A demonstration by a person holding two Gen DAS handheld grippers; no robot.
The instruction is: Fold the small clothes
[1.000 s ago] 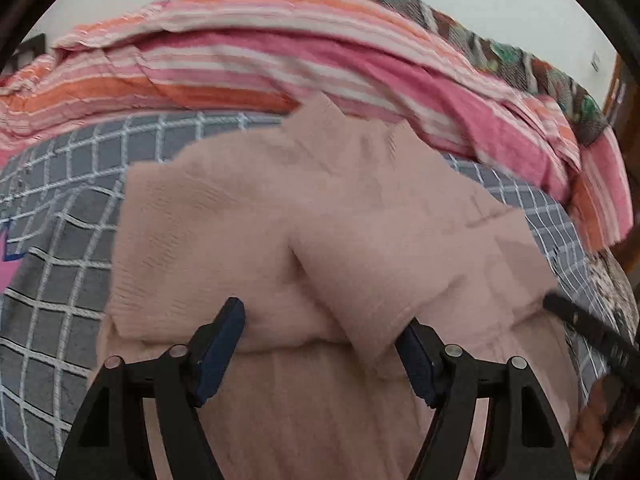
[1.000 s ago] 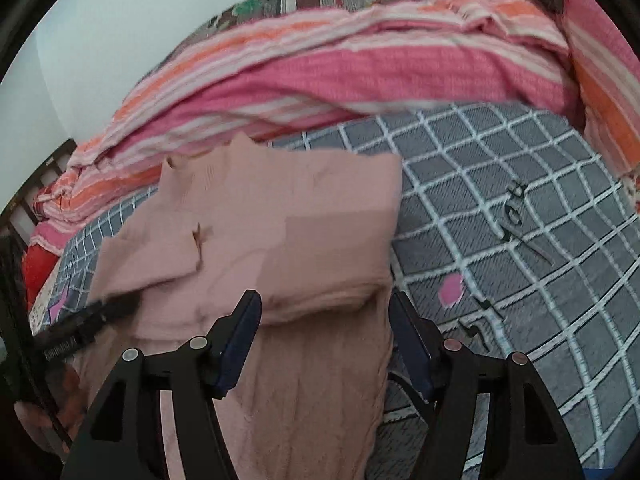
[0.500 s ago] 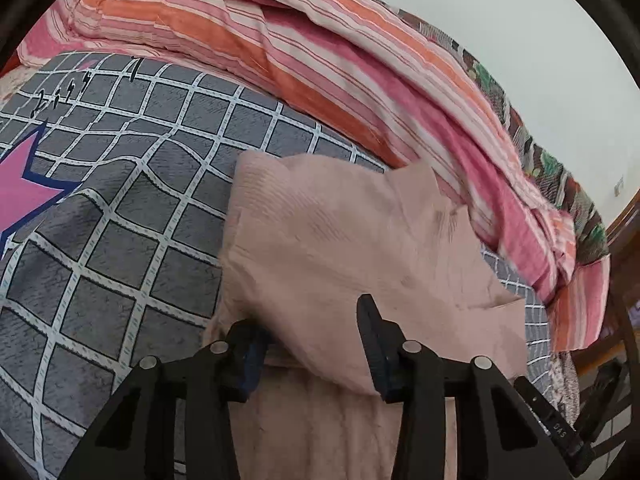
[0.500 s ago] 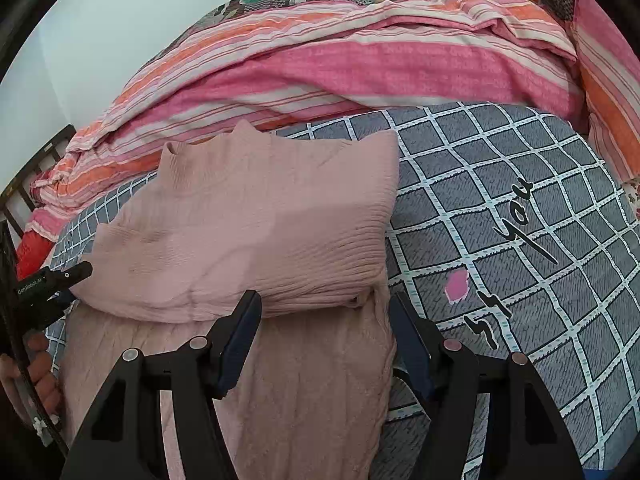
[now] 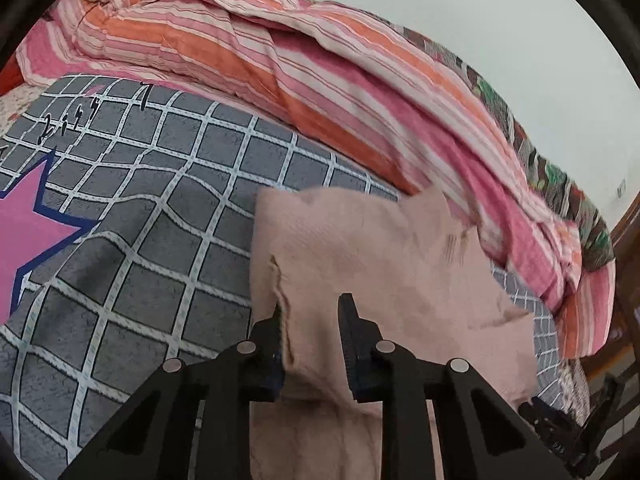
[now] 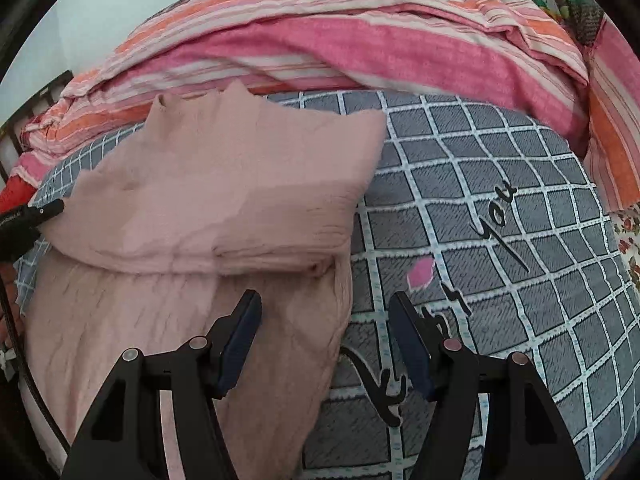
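Left wrist view shows the left gripper (image 5: 310, 322) with its jaws drawn close together on the near left edge of a folded layer of the pink sweater (image 5: 372, 264), a flap of the knit standing between the two pads; by my reading it pinches that edge so the layer can be carried over for the next fold. The sweater lies on the grey checked bedsheet (image 5: 168, 208), its far edge close to the striped blanket (image 5: 320, 80) bunched along the far side of the bed. In the right wrist view the right gripper (image 6: 324, 320) stands wide open and holds nothing; its left finger is over the unfolded lower part of the sweater (image 6: 224, 200), its right finger over the sheet, so the sweater's right edge runs between them. The thick folded edge lies just ahead of its tips, probably the place it is lined up to grasp.
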